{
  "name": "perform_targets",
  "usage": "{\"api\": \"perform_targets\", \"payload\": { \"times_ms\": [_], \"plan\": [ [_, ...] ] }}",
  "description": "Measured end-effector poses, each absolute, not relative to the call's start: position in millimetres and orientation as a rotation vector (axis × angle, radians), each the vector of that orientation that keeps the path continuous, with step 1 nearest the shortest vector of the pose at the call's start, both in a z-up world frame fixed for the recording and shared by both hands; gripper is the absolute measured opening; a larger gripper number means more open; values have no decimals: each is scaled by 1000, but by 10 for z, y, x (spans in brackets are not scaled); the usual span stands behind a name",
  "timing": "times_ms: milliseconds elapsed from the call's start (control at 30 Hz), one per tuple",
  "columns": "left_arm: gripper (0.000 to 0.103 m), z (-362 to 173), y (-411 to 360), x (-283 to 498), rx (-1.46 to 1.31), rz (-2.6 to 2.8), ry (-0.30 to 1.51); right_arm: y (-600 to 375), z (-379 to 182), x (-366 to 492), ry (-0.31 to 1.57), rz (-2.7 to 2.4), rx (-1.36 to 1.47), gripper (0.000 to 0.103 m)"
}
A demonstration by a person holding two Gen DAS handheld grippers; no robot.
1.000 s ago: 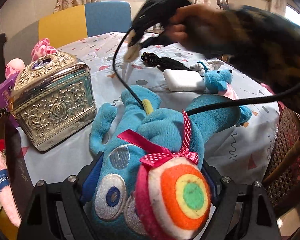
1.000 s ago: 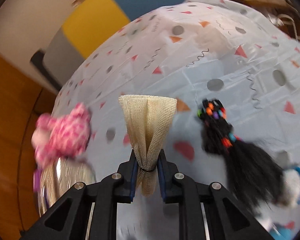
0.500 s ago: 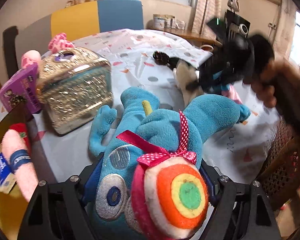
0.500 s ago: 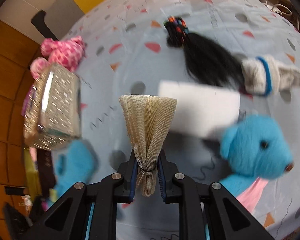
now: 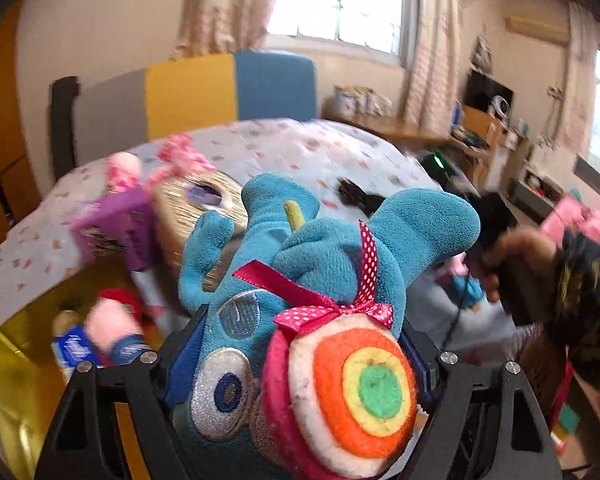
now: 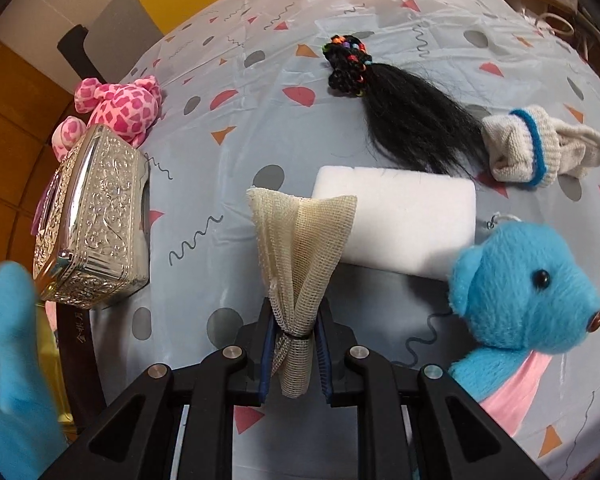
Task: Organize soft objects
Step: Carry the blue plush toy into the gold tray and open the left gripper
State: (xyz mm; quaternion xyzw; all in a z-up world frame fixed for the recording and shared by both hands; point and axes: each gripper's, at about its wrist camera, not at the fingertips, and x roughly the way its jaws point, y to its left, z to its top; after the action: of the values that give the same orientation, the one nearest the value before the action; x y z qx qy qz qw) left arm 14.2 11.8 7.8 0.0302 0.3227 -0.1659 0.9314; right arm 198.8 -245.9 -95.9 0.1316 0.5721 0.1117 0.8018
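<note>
Your left tool [image 5: 296, 364] is spread wide and clamped on the blue plush toy [image 5: 324, 264]; its rainbow disc [image 5: 352, 400] hides the pad contact, and the toy's lower end is cut off by the frame. Ahead of it everything is motion-blurred: gold box [image 5: 192, 200], purple box [image 5: 116, 228].

Your right tool [image 6: 294, 356] is nearly closed on the mesh cloth [image 6: 300, 240], held above the surface [image 6: 260, 92]. Just beyond it lies the white sponge [image 6: 404, 220], partly hidden by the cloth. To the right, the blue bear [image 6: 528, 296], its body cut off.
</note>
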Motion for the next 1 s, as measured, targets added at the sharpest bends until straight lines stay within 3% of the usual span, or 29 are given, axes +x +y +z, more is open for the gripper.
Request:
{"api": "perform_targets", "payload": {
  "times_ms": [300, 500, 667, 1000],
  "plan": [
    [83, 342, 1289, 165, -24, 26, 615, -2471, -956, 1991, 1218, 243, 280, 17],
    [83, 49, 2261, 422, -142, 269, 712, -2476, -952, 1990, 1217, 245, 278, 17],
    [84, -233, 2630, 655, -161, 358, 761, -2478, -952, 1990, 1216, 243, 280, 17],
    [100, -585, 2878, 880, -170, 369, 818, -2483, -958, 1993, 1215, 239, 279, 17]
  ]
}}
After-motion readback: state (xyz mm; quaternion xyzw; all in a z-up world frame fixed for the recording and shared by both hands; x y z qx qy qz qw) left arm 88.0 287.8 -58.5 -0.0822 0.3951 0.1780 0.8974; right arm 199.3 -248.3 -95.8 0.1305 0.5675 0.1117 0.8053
